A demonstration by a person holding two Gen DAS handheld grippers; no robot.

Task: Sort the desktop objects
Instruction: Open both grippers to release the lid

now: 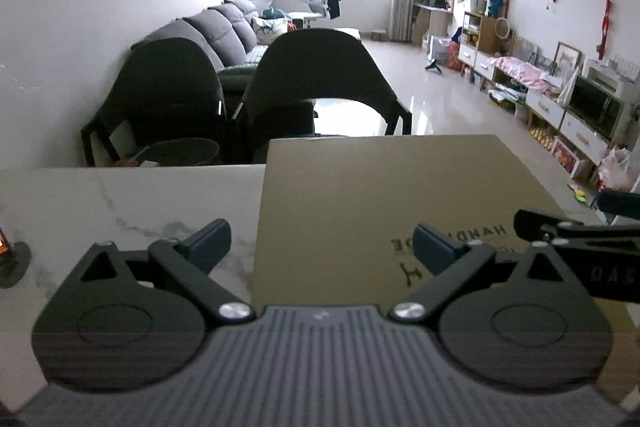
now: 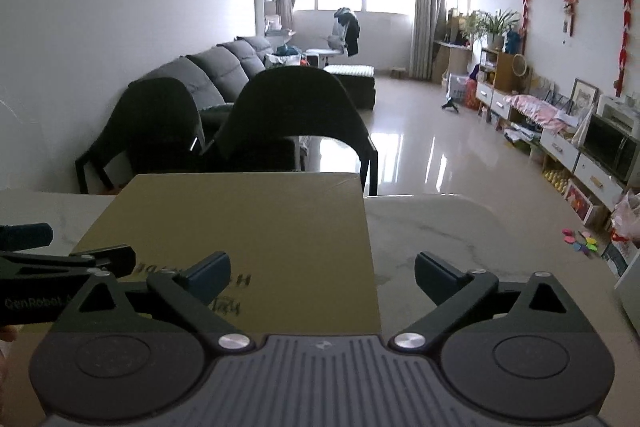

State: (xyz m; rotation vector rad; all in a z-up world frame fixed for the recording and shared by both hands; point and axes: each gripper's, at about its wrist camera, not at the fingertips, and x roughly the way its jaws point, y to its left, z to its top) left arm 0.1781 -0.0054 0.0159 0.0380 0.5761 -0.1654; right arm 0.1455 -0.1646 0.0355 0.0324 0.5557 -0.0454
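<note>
Both my grippers hang wide open and hold nothing. I see a flat cardboard box (image 1: 380, 195) on the marble table (image 1: 120, 195), its long axis running away from me. It lies just ahead, between the left gripper (image 1: 322, 241) and the right gripper (image 2: 322, 269), about equally near to both.

The box (image 1: 384, 195) is tan cardboard with dark print. Beside it, the table (image 1: 132, 203) is white marble with grey veins. Behind the box, two chairs (image 2: 296, 107) look black, perhaps dark green. Both grippers' fingers (image 2: 210, 273) have dark blue pads.
</note>
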